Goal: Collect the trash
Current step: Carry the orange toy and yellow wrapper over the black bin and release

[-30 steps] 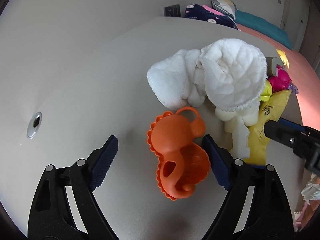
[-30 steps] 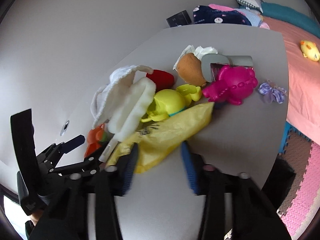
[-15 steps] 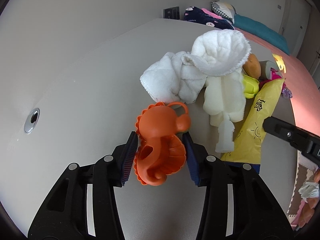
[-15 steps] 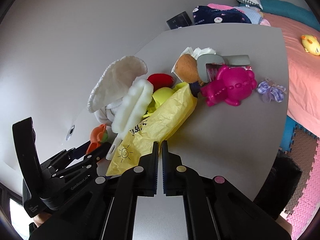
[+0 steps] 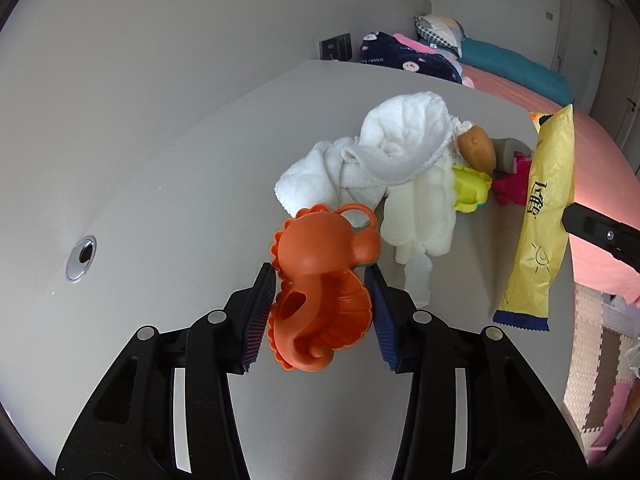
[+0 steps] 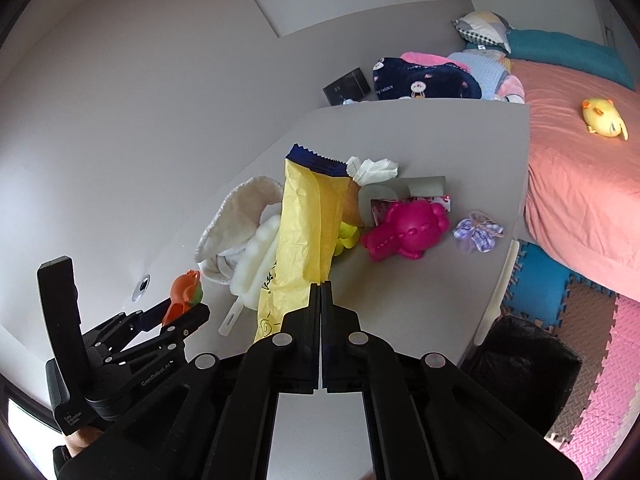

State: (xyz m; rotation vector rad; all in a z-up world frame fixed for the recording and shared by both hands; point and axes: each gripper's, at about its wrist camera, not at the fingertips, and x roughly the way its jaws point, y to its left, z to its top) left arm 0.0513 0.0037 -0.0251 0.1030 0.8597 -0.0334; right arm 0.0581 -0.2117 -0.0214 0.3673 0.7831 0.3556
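My left gripper (image 5: 320,300) is shut on an orange plastic toy mould (image 5: 320,280), its blue pads pressing both sides, held just above the grey table (image 5: 160,208). In the right wrist view the same toy (image 6: 184,294) shows in the left gripper (image 6: 176,312) at the lower left. My right gripper (image 6: 321,292) is shut on the edge of a yellow snack wrapper (image 6: 304,232), which stands lifted off the table. In the left wrist view that wrapper (image 5: 540,220) hangs at the right. A crumpled white tissue (image 6: 372,168) lies behind the wrapper.
White towels (image 5: 384,152) are heaped mid-table beside a potato (image 5: 476,148), a yellow-green toy (image 5: 470,192), a pink toy (image 6: 404,232) and a purple bow (image 6: 478,234). A black-lined bin (image 6: 528,364) stands on the floor at the table's right edge. A pink bed (image 6: 580,184) is beyond.
Both grippers went from open to shut, the left on the orange toy, the right on the yellow wrapper. Both then rose; the wrapper came up off the table and swung upright.
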